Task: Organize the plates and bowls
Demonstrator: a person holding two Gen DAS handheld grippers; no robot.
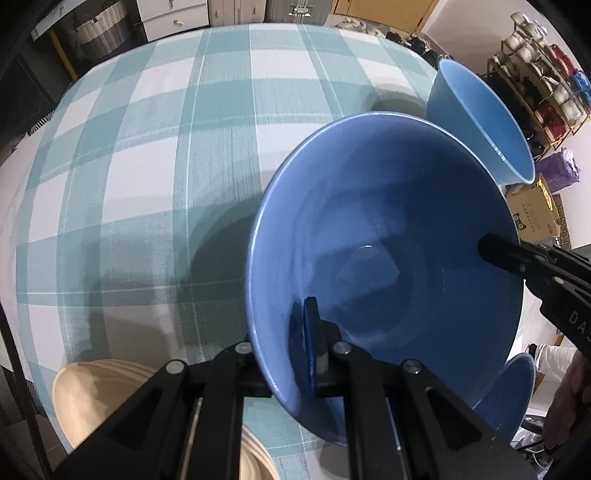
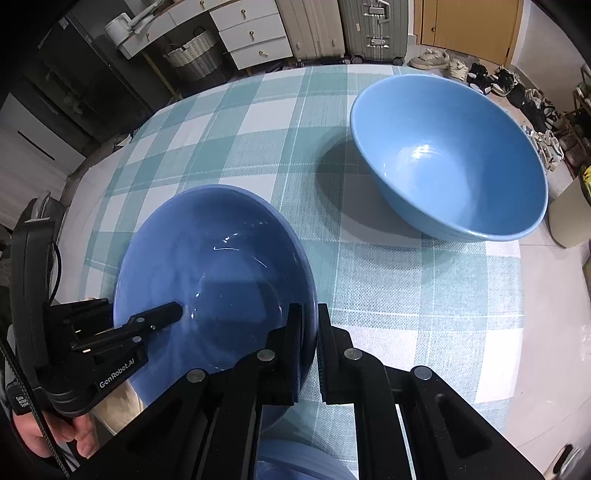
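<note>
A dark blue bowl point(image 1: 388, 236) point(image 2: 221, 258) is held above the checked tablecloth by both grippers. My left gripper point(image 1: 288, 354) is shut on its near rim, one finger inside and one outside. My right gripper point(image 2: 310, 332) is shut on the opposite rim and also shows in the left wrist view point(image 1: 495, 251). The left gripper also shows in the right wrist view point(image 2: 166, 314). A light blue bowl point(image 2: 450, 158) point(image 1: 480, 114) stands on the cloth beyond. Another blue bowl point(image 1: 513, 398) sits below the held one.
Cream-coloured bowls or plates point(image 1: 85, 391) sit at the near left edge of the table point(image 1: 147, 166). A shoe rack point(image 1: 543, 92), a cardboard box point(image 1: 535, 218), drawers point(image 2: 251, 33) and a suitcase point(image 2: 373, 29) stand around the table.
</note>
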